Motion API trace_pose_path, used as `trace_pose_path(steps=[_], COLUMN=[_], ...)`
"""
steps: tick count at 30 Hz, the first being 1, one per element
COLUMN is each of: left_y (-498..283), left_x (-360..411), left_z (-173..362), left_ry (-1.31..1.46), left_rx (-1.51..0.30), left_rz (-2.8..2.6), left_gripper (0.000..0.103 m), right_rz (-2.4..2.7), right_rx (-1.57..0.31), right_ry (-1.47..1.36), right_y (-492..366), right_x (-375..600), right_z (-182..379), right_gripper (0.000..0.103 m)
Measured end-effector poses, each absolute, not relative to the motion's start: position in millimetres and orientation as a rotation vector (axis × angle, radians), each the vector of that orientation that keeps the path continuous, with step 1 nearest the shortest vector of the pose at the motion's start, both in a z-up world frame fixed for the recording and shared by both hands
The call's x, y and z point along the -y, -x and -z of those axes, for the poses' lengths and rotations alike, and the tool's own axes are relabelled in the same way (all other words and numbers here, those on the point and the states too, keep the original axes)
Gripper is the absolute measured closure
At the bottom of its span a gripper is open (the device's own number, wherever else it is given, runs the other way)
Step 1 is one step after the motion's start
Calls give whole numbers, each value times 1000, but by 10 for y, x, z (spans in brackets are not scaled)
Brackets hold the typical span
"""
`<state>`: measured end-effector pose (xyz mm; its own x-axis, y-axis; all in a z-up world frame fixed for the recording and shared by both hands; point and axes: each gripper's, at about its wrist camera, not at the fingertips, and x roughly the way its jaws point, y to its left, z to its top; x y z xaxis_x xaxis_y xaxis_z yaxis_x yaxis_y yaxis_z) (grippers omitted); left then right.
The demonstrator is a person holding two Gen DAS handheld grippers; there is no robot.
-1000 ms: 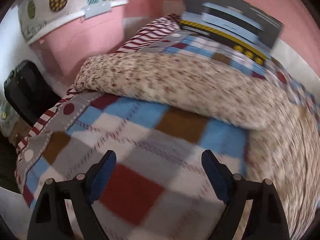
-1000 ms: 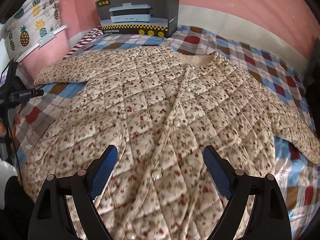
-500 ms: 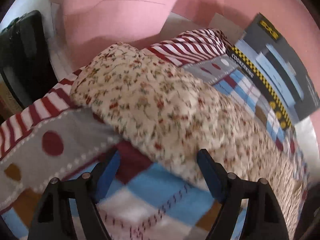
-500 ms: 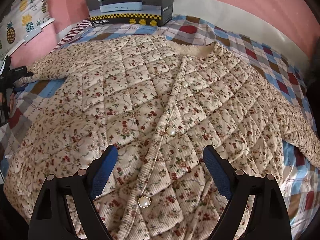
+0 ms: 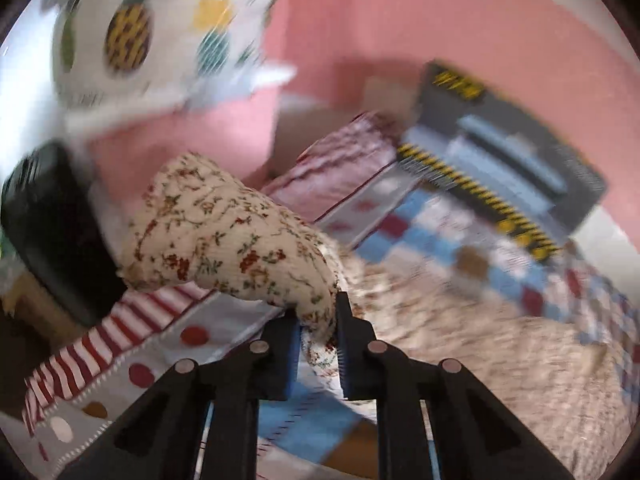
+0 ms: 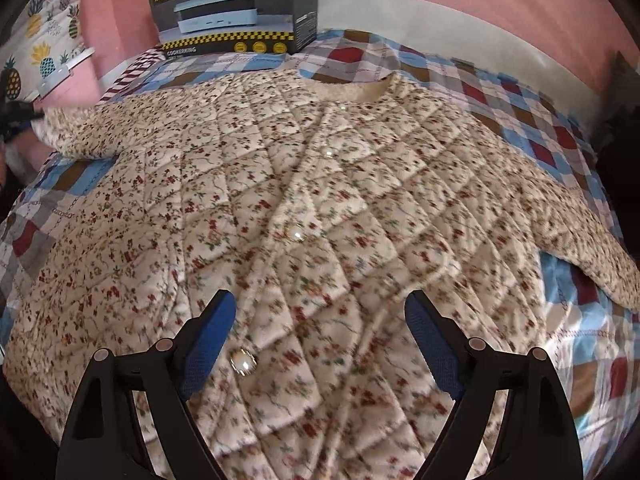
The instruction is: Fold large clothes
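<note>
A cream quilted jacket (image 6: 320, 200) with small red flowers and pearl buttons lies face up, spread across the bed. Its left sleeve end (image 5: 224, 236) is lifted off the blanket, and my left gripper (image 5: 318, 320) is shut on the sleeve cloth just behind the cuff. In the right wrist view that same sleeve (image 6: 80, 136) rises at the far left edge, with the left gripper (image 6: 16, 120) dark and partly cut off. My right gripper (image 6: 320, 320) hovers open over the jacket's lower front, beside a pearl button (image 6: 242, 361), nothing between its fingers.
A checked blanket (image 6: 520, 112) covers the bed, with a striped and dotted border (image 5: 120, 344). A black appliance box (image 6: 236, 8) stands at the head by the pink wall. A pineapple-print curtain (image 5: 160, 28) and a black object (image 5: 52, 232) are off the bed's left side.
My left gripper went from open around the sleeve end to shut on it and lifted it off the blanket. The right gripper dropped slightly closer to the jacket front, still open.
</note>
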<state>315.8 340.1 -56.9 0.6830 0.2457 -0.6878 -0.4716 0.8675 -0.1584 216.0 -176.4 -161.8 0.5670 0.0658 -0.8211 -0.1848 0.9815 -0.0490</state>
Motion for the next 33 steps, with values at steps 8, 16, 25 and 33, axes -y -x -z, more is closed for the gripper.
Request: trace_pose_path(steps=[8,16,25,33], left_y=[-3166,-3494,-3591,-3646], left_x=[-2253,-818,472,538], left_z=[-373,-61,1035,1465], left_ry=[207,131,32,113], left_rx=[-577,-657,-871,-1022], left_rz=[-138,138,341,387], left_gripper=[88,89,89,78], right_rz=[-93,-12,30,14], right_rx=[-935,-940,-979,-996], right_ry=[67,-33,-88,-129], right_y=[-1960,-1815,-1754,-1815], right_x=[2156,2687,3072,3103], right_z=[1491,1524,1732,1792], right_gripper=[17,17,17,17])
